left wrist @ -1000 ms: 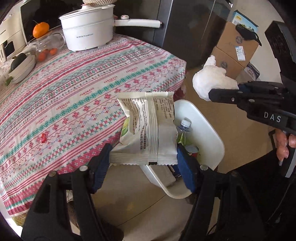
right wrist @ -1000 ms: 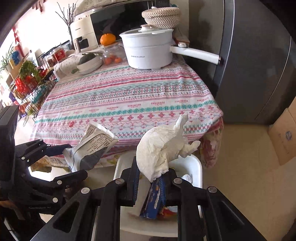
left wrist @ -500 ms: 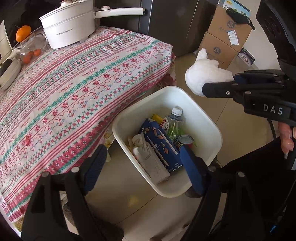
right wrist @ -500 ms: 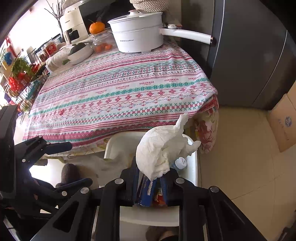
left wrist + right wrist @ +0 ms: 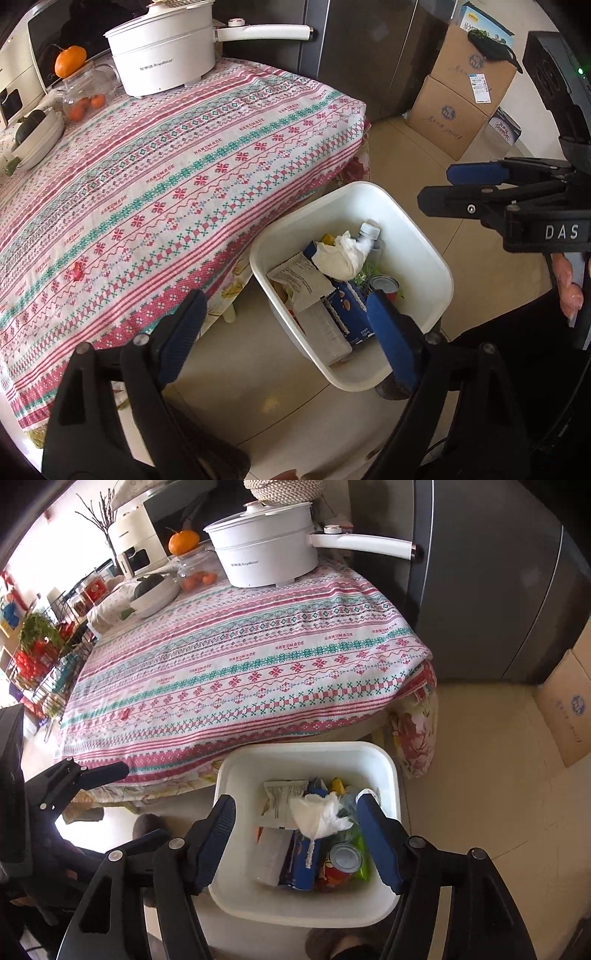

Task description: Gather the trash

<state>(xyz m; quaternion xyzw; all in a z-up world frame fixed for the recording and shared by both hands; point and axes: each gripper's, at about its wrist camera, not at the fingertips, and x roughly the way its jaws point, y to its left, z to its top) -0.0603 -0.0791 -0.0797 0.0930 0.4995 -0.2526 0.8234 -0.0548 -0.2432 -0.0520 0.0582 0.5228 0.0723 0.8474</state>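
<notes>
**Trash deposit step: both grippers empty above the bin**

**Scene layout.** The tabletop, covered by a patterned cloth, fills the far and left part of both views. At its far end stand a white electric pot, a glass jar of small oranges and a bowl holding a dark vegetable. No loose trash is visible on the cloth; a small red mark on the near-left part may be only a stain or a crumb.

**Bin.** The white trash bin stands on the floor just beside the near-right edge of the tabletop. It holds a crumpled white tissue on top, a snack wrapper, a blue carton, a can and a plastic bottle.

**Grippers.** The left gripper is spread wide and holds nothing. The right gripper is likewise spread wide and empty, positioned directly above the bin.

**Step in hand.** By the look of it, the deposit step is complete: tissue and wrapper lie in the bin, free of both grippers.

**Next move.** Lift both grippers clear of the bin and scan the tabletop and floor for remaining trash. If none appears, the task is probably near its end.
</notes>
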